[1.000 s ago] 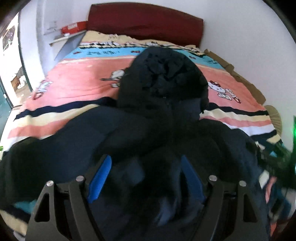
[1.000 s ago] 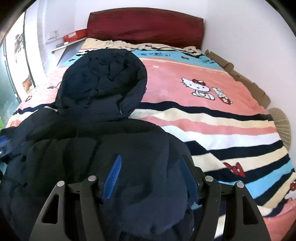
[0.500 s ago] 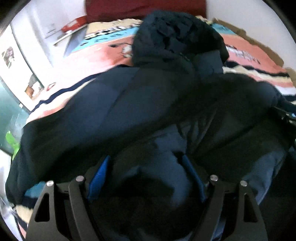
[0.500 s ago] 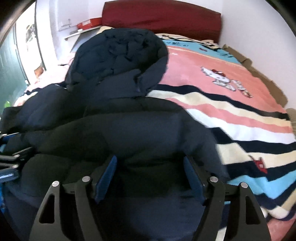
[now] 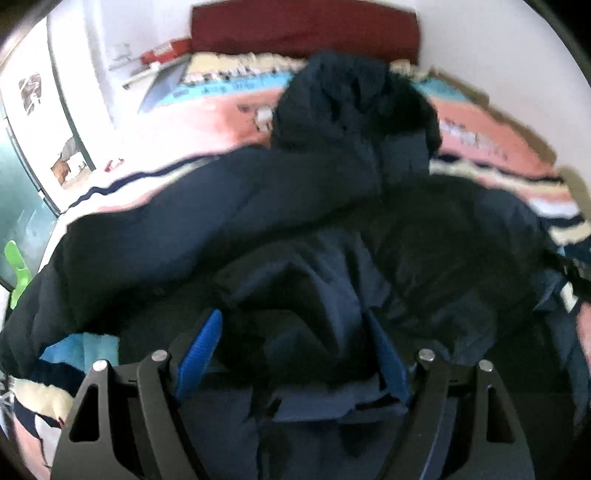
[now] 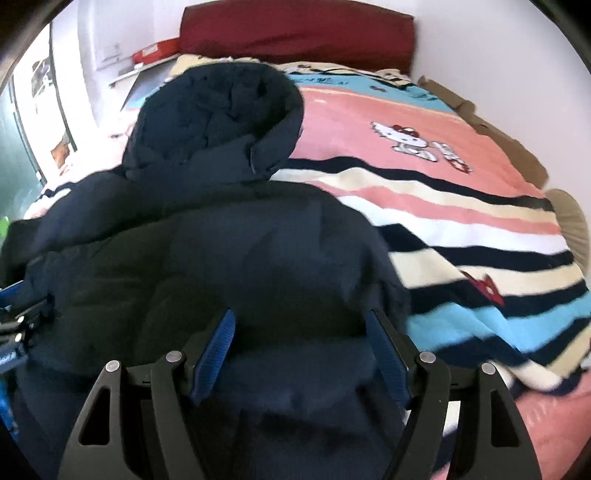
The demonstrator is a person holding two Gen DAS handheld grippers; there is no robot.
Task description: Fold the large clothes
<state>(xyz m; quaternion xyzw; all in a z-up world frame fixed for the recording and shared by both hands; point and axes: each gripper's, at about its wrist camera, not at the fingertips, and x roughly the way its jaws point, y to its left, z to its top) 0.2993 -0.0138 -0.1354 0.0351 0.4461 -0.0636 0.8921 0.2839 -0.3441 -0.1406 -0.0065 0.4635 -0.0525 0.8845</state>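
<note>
Navy padded jacket (image 5: 295, 229) lies on the striped blanket (image 6: 461, 206). At lower centre the left gripper (image 5: 295, 343) has its jaws spread around bunched fabric, now carried further over the body; the right gripper (image 6: 299, 336) likewise. The fold advances. The hood (image 6: 221, 110) points to the upper frame, the long axis toward the headboard (image 6: 295, 33).

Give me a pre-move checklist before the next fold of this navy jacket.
1. Left hand-held gripper has jacket fabric between its fingers: ok, a bunch fills the gap.
2. Right hand-held gripper likewise: ok, fabric fills its gap too.
3. Fingers actually clamped on the fabric: cannot tell, both stand wide.
4. Hood lying flat toward the headboard: ok.
5. Blanket clear of the grip: cannot tell, the fabric hides what lies beneath.
6. Jacket body smooth: not ok, it is bunched and creased in the left view.
</note>
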